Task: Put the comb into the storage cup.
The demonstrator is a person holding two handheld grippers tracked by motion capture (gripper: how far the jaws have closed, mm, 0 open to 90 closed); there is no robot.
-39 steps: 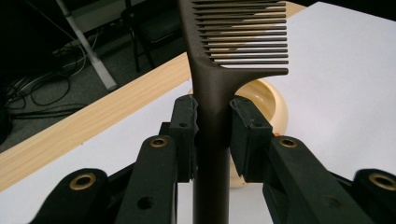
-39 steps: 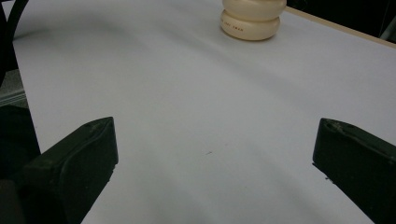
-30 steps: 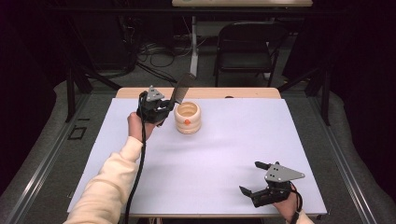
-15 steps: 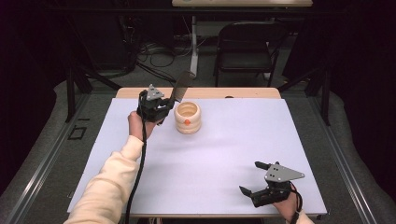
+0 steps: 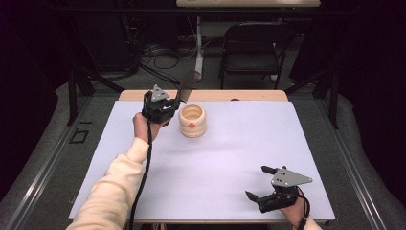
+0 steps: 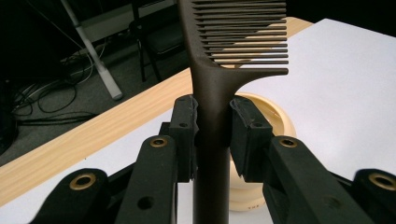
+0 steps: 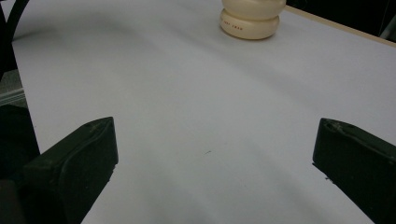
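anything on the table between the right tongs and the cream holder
Nothing: in the right gripper view, bare white table runs from the open right tongs to the cream holder. The high view agrees.

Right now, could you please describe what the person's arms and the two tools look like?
Both tools are black, each topped by a grey three-cornered plate. The left tool trails a black cable along a cream long sleeve. The right tool has two blunt black jaws with bolt holes, and a dark strap shows at that wrist.
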